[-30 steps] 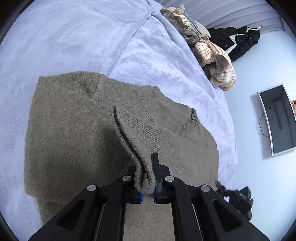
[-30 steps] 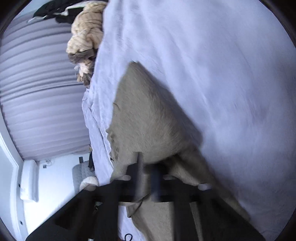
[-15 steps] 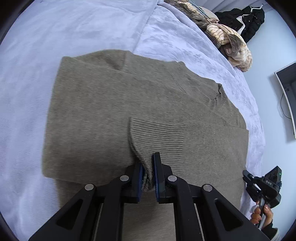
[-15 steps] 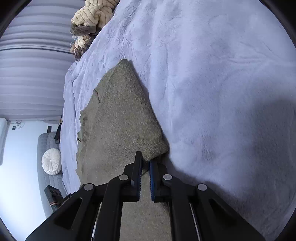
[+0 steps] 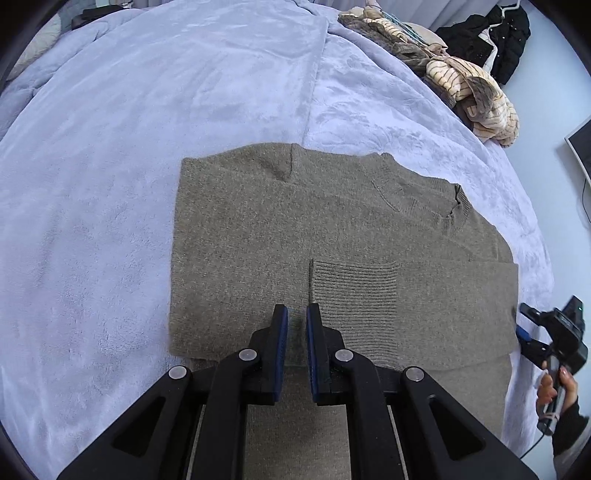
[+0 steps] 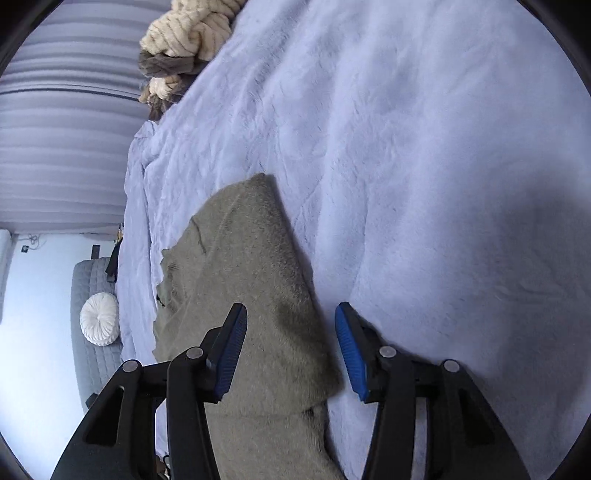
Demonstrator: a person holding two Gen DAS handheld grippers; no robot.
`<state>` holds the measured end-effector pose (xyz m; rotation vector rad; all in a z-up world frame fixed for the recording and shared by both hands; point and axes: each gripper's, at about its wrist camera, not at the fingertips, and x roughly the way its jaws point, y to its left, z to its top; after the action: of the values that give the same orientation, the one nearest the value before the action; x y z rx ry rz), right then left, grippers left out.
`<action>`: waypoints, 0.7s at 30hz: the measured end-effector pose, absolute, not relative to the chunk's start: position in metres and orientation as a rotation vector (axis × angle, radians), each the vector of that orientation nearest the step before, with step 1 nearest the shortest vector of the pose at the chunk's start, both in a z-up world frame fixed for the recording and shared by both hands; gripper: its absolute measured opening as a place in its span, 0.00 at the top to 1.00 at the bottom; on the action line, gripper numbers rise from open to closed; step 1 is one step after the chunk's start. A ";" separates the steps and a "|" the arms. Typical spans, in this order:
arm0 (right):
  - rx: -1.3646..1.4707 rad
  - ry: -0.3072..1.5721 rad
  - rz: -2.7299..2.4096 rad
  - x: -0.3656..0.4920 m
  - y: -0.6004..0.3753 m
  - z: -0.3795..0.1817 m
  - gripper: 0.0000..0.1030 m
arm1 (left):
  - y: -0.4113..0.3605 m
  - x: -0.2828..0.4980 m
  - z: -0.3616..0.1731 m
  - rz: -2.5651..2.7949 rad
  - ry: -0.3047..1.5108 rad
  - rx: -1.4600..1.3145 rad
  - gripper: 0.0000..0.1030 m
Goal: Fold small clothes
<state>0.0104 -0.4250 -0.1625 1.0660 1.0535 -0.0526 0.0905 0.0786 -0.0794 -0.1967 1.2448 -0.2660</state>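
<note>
L gripper [image 5: 295, 332] is nearest in the left wrist view: fingers [image 5: 279, 332] almost closed, only a narrow gap, no cloth pinched between them. They hang just above the olive-brown knit sweater [image 5: 258, 229], right at the edge of the ribbed cuff [image 5: 354, 291]. The sleeve [image 5: 454, 291] lies folded across the sweater body, cuff near the middle. Sweater lies flat on the bed, on a pale lavender plush blanket [image 5: 147, 129]; collar [image 5: 417, 199] is further out, toward the right.

R gripper [image 6: 291, 354] in the right wrist view: fingers [image 6: 232, 347] opening, well apart. A folded edge of the sweater [image 6: 251, 258] sits between them, but the pads don't press on it; the right-hand finger is over bare blanket [image 6: 406, 147]. From the left wrist view, the R gripper shows at the sweater's right edge w/ a person's hand [image 5: 557, 384] on its handle.

Further back: a heap of striped cream and brown clothes [image 5: 465, 85] at the bed's far edge, a black jacket [image 5: 498, 33] beyond it. A round white cushion [image 6: 99, 319] on a grey seat off the side of the bed.
</note>
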 end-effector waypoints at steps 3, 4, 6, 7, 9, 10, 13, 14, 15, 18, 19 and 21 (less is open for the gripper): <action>0.974 1.122 -0.046 0.027 -0.412 -0.162 0.92 | 0.076 0.090 -0.081 -0.285 1.257 -0.199 0.89; 0.884 1.125 -0.060 0.029 -0.405 -0.152 0.92 | 0.073 0.091 -0.081 -0.294 1.257 -0.200 0.89; 0.763 1.116 -0.081 0.029 -0.398 -0.135 0.92 | 0.066 0.093 -0.081 -0.314 1.252 -0.200 0.89; 0.732 1.116 -0.093 0.029 -0.397 -0.130 0.92 | 0.063 0.093 -0.080 -0.319 1.247 -0.198 0.89; 0.680 1.147 -0.140 0.030 -0.398 -0.133 0.92 | 0.058 0.095 -0.080 -0.313 1.242 -0.185 0.89; 0.664 1.174 -0.160 0.031 -0.400 -0.140 0.92 | 0.057 0.096 -0.079 -0.308 1.241 -0.182 0.89; 0.659 1.175 -0.186 0.030 -0.402 -0.144 0.92 | 0.056 0.095 -0.074 -0.304 1.227 -0.167 0.89; 0.650 1.172 -0.198 0.029 -0.400 -0.140 0.93 | 0.055 0.094 -0.071 -0.305 1.216 -0.149 0.89; 0.634 1.172 -0.213 0.028 -0.399 -0.136 0.93 | 0.055 0.093 -0.068 -0.311 1.210 -0.133 0.89; 0.581 1.149 -0.280 0.017 -0.394 -0.117 0.89 | 0.051 0.091 -0.064 -0.336 1.197 -0.095 0.89; 0.581 1.131 -0.279 0.013 -0.392 -0.111 0.89 | 0.047 0.090 -0.065 -0.344 1.199 -0.073 0.89; 0.589 1.109 -0.247 0.006 -0.387 -0.101 0.89 | 0.039 0.090 -0.072 -0.346 1.218 -0.035 0.89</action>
<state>0.0060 -0.3867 -0.1013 0.5886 1.1090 -0.2471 0.0902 0.0386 -0.0718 -0.0349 1.2175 -0.3463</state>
